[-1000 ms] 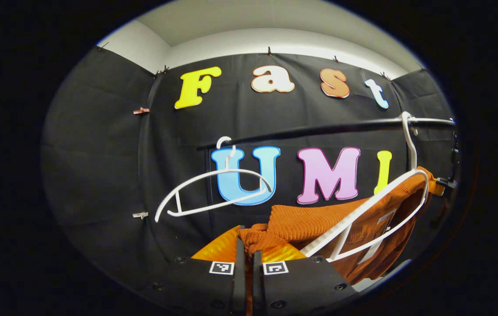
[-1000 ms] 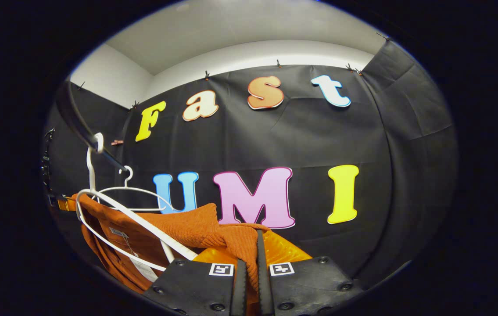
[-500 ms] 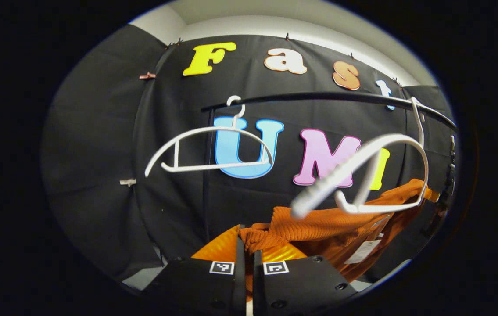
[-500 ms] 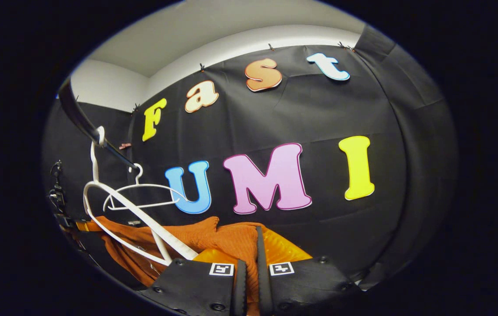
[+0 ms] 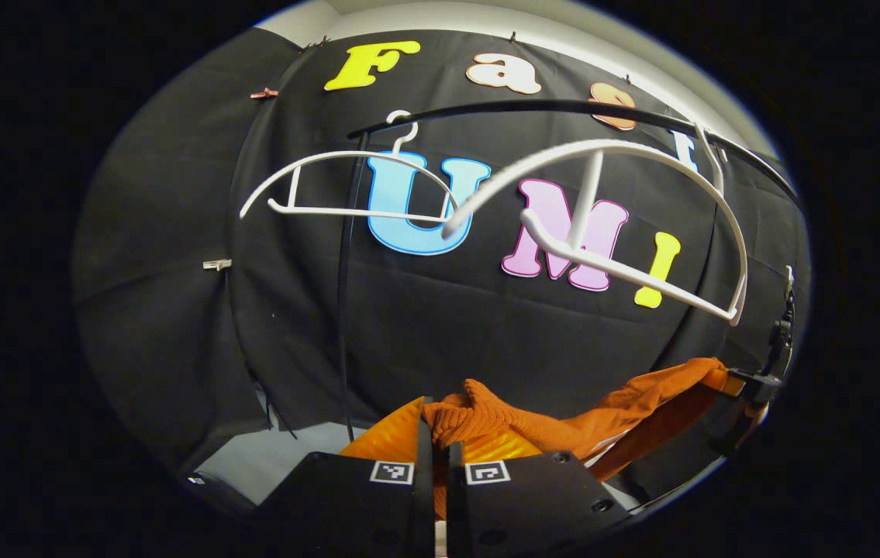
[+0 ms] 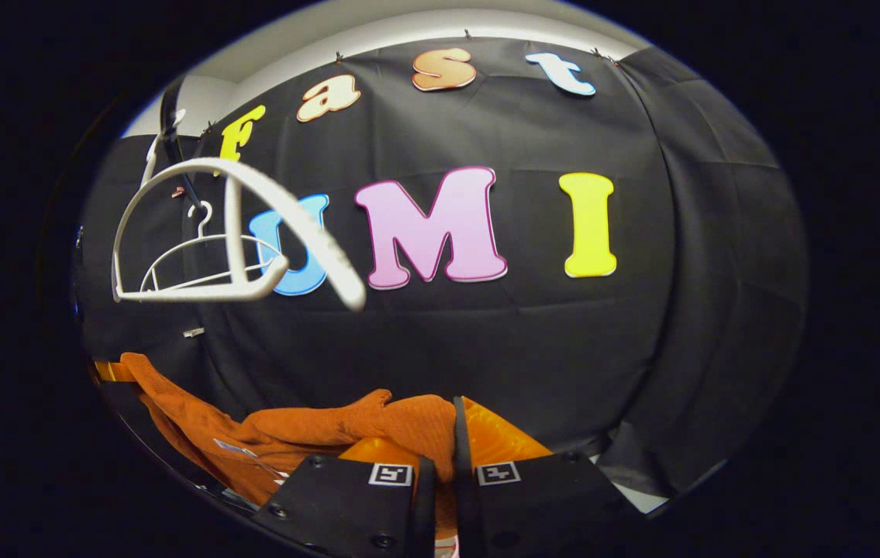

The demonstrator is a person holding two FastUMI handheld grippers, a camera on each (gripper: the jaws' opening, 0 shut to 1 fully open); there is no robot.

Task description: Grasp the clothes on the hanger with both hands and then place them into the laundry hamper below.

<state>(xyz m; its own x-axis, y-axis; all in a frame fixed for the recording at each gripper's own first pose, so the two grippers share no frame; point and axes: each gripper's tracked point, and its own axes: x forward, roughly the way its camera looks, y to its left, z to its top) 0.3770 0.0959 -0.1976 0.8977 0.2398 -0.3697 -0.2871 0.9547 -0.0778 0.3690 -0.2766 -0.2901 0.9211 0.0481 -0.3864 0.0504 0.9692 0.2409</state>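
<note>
Clothes [image 5: 579, 422] pinched in both hand-held grippers, seemingly below hanger [image 5: 626, 209]

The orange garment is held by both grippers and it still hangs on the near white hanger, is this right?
Not quite. The orange garment is clamped by both the left gripper and the right gripper, but it is off the near white hanger. The left gripper view shows that hanger bare on the rail, well above the garment.

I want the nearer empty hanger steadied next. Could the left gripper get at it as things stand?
Probably not: the left gripper is shut on the orange garment, and the nearer hanger hangs well above it. It would have to let go first.
</note>
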